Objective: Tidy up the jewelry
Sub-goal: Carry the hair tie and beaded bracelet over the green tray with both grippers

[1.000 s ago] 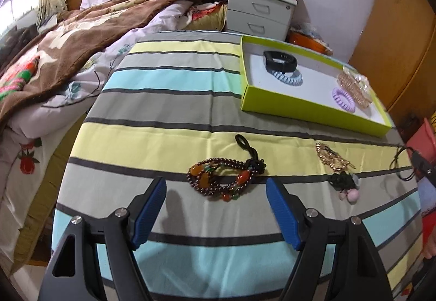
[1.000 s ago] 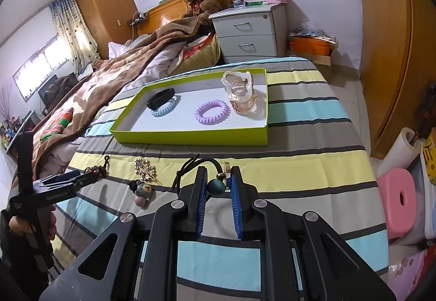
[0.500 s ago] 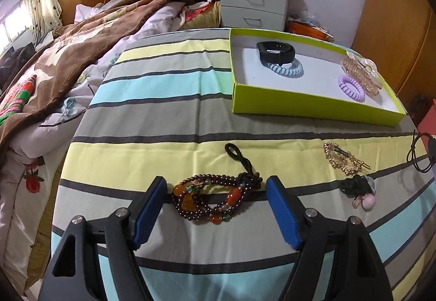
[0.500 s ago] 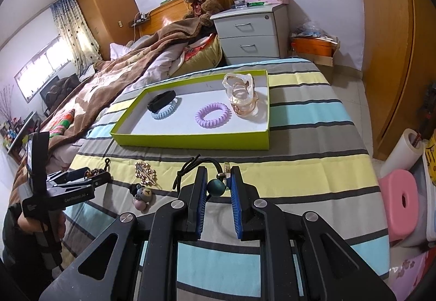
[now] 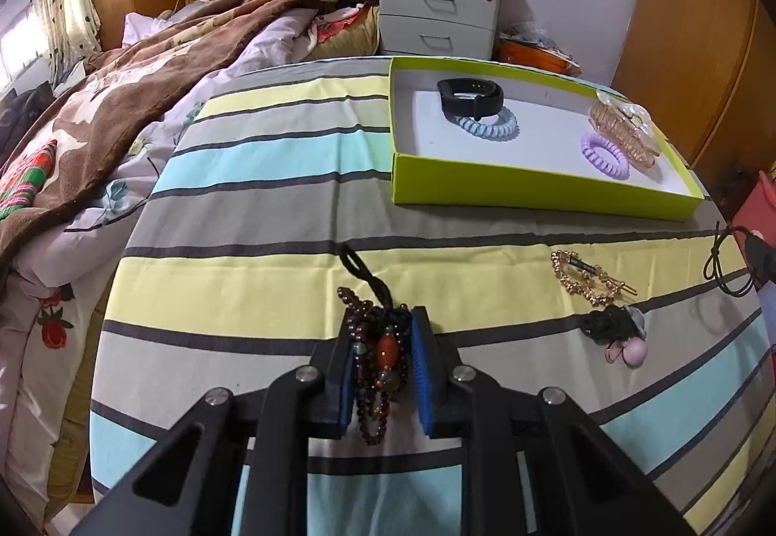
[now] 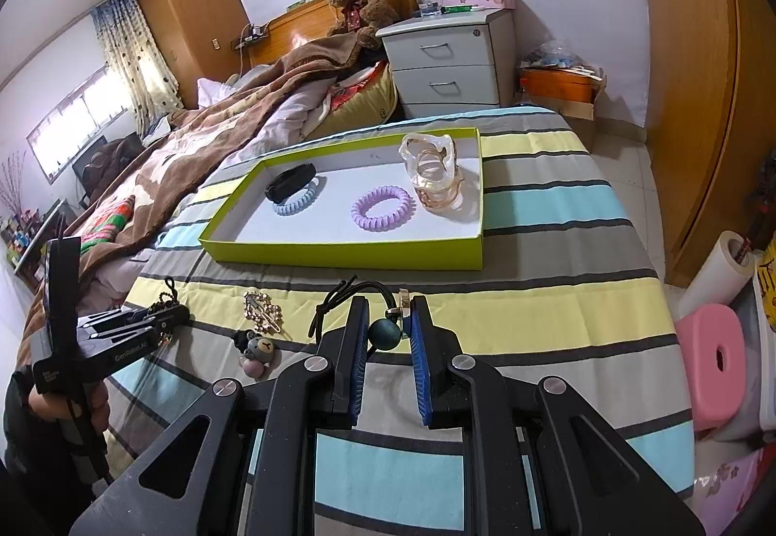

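The left tongs (image 5: 380, 364) are closing, blue pads pressing on the bunched beaded bracelet (image 5: 376, 361) lying on the striped surface (image 5: 271, 206). The right tongs (image 6: 386, 332) are sitting nearly together, clamping the dark bead of a black cord necklace (image 6: 383, 331), near the green tray (image 6: 339, 252).

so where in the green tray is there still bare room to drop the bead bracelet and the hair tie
The green tray has a bare white strip along its near wall, in front of the blue coil tie and purple coil tie. The middle patch between those two is free. Crowded: the right end by the clear claw clip, and the far left corner with the black band.
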`<state>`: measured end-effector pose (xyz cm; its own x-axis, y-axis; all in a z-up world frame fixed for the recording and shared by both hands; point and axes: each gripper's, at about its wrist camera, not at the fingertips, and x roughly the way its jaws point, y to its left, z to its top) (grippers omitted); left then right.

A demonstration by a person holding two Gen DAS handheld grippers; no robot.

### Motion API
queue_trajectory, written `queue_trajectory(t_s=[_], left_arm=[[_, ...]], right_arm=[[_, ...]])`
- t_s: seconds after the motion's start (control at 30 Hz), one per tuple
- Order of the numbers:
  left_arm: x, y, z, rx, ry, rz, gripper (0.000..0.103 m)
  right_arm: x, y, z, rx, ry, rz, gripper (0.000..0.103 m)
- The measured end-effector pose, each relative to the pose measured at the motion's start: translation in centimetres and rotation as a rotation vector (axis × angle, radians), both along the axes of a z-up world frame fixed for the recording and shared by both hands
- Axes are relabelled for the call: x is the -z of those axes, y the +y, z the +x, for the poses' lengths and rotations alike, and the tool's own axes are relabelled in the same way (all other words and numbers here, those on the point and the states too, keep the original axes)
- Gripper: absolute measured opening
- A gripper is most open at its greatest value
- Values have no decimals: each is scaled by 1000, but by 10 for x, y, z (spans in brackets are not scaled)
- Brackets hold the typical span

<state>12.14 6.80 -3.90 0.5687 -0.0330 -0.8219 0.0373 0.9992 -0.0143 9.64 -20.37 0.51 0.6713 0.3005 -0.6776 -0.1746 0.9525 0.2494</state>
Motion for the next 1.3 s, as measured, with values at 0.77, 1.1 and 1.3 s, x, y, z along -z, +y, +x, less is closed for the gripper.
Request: queue_trajectory(t_s=[0.77, 1.1, 1.3], left_arm=[[-61, -5, -9, 6, -134, -12, 20], [-91, -14, 7, 26, -195, -32, 21], [-98, -19, 27, 45, -206, -61, 21]], right_arm=[[-44, 5, 0, -24, -93, -23, 17], [-76, 14, 33, -57, -130, -51, 17], [-85, 26, 64, -87, -125, -77, 17]])
